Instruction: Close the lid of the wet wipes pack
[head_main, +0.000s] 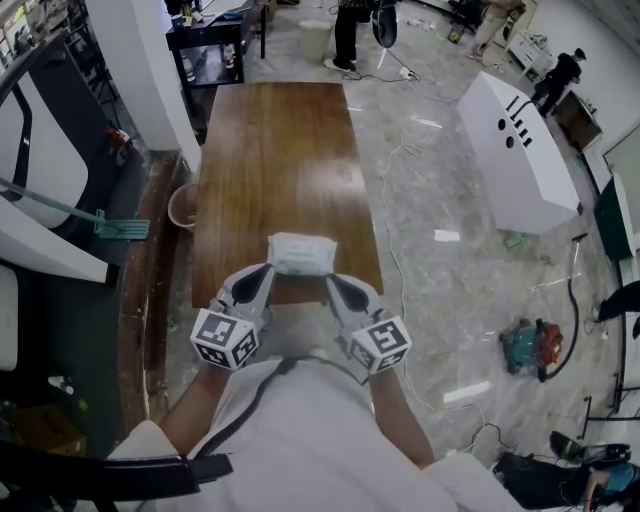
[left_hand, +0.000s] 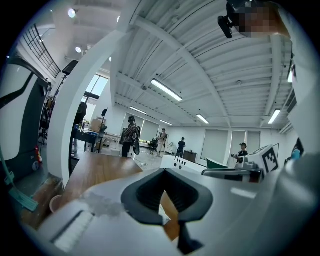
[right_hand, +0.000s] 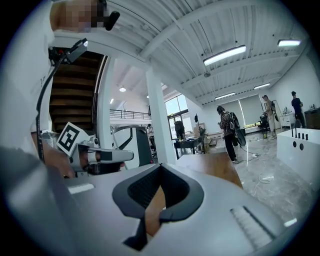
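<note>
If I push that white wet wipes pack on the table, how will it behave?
The wet wipes pack looks like a soft pouch, so it probably flexes. Lying flat, it is unlikely to tip or roll. On the glossy table it may slide.

This is a big open work hall, like a robot lab. A long wooden surface (head_main: 280, 170) stands on a shiny stone floor (head_main: 440, 190), and cables (head_main: 395, 255) lie across it. A big white machine case (head_main: 520, 165) sits at one side. Long lights (left_hand: 167, 90) hang under a high white roof. People (left_hand: 131, 136) stand far off.
</note>
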